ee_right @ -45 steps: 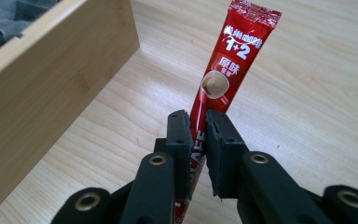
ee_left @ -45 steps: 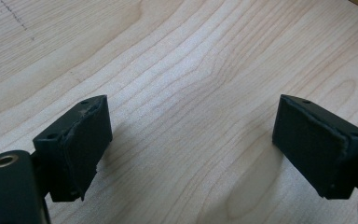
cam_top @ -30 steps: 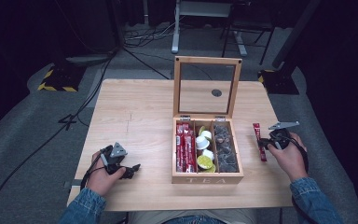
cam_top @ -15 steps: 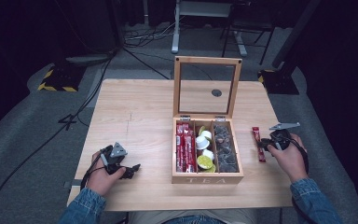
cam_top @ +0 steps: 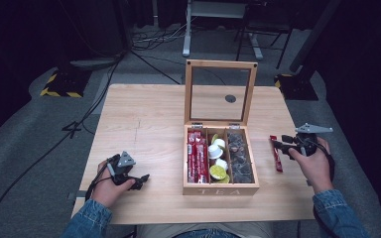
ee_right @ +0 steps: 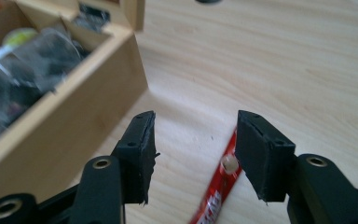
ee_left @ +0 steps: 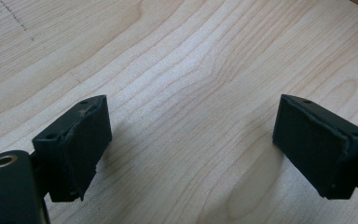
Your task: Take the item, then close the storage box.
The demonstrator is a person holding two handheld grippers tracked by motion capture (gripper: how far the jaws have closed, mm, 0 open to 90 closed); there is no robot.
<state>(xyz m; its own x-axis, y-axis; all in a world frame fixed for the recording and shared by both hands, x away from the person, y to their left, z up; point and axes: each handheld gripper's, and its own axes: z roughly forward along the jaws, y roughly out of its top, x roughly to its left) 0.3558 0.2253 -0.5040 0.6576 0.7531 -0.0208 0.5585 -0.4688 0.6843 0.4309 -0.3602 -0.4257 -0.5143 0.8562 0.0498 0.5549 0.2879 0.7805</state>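
Red packet laid flat on the table right of the tea box, right gripper just opened above it, nothing clasped, left gripper spread wide over bare wood.

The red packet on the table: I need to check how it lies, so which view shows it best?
The high view: the whole red packet lies right of the tea box. The right gripper view catches only one end beneath the open jaws.

Red sachet partly hidden behind the right tongs, its lower end cut off; box contents blurred.
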